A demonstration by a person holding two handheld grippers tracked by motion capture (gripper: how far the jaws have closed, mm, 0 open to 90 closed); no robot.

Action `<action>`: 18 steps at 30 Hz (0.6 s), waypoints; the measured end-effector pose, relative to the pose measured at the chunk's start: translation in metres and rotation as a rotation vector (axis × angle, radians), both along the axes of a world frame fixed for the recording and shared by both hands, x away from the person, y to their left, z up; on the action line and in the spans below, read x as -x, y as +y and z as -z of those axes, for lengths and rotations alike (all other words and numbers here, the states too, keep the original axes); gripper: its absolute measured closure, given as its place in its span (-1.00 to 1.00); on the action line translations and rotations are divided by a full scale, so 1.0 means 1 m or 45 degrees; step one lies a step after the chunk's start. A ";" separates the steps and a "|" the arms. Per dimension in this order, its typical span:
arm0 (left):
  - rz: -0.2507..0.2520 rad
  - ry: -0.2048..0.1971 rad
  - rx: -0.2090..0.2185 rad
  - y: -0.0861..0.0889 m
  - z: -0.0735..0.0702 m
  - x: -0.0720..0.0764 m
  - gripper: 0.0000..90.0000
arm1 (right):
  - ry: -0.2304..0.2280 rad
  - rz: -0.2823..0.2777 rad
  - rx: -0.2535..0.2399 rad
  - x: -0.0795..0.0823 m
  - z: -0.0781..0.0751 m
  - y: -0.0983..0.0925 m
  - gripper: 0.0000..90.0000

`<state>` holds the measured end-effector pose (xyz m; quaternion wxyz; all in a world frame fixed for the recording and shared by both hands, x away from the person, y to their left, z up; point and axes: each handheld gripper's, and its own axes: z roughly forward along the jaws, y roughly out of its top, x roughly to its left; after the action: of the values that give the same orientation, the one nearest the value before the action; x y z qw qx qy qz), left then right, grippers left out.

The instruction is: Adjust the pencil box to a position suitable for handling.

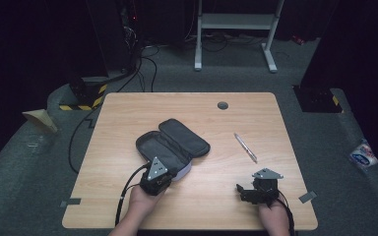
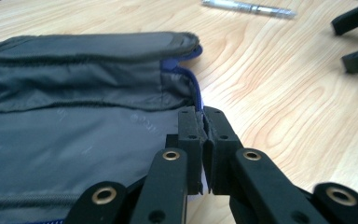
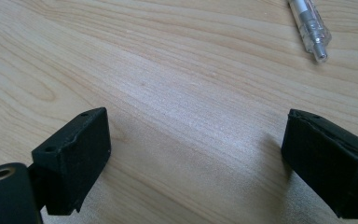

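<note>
Pinching only the thin zipper edge of the open pencil case (image 1: 173,145) at frame centre, left tongs (image 2: 203,140) clamped there may slip off the fabric; right tongs (image 3: 196,163) wide apart, pen (image 1: 245,147) untouched on table (image 1: 128,206).

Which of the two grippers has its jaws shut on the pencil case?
The left gripper: its jaws pinch the edge of the open grey pencil case. The right gripper rests apart with jaws wide open over bare table.

A light wooden table (image 1: 128,206) is seen, a grey grommet (image 1: 222,105) set at twelve o'clock. An opened grey pouch (image 1: 174,142) is laid centrally; a pen (image 1: 245,147) is placed at three o'clock.
</note>
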<state>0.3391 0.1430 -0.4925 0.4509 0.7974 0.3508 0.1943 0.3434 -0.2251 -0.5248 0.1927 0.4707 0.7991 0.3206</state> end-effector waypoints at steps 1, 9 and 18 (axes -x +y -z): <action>0.008 0.004 0.002 -0.002 0.000 0.000 0.93 | -0.001 -0.004 0.002 0.000 0.000 0.000 -0.82; 0.044 -0.014 0.007 -0.016 -0.003 0.006 0.94 | -0.003 -0.012 0.003 0.001 0.000 0.000 -0.82; 0.083 -0.058 0.016 -0.031 -0.009 0.012 0.94 | -0.002 -0.019 0.002 0.002 0.000 0.000 -0.82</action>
<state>0.3271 0.1119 -0.4836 0.4700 0.8008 0.3156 0.1954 0.3416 -0.2255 -0.5247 0.1913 0.4644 0.8027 0.3216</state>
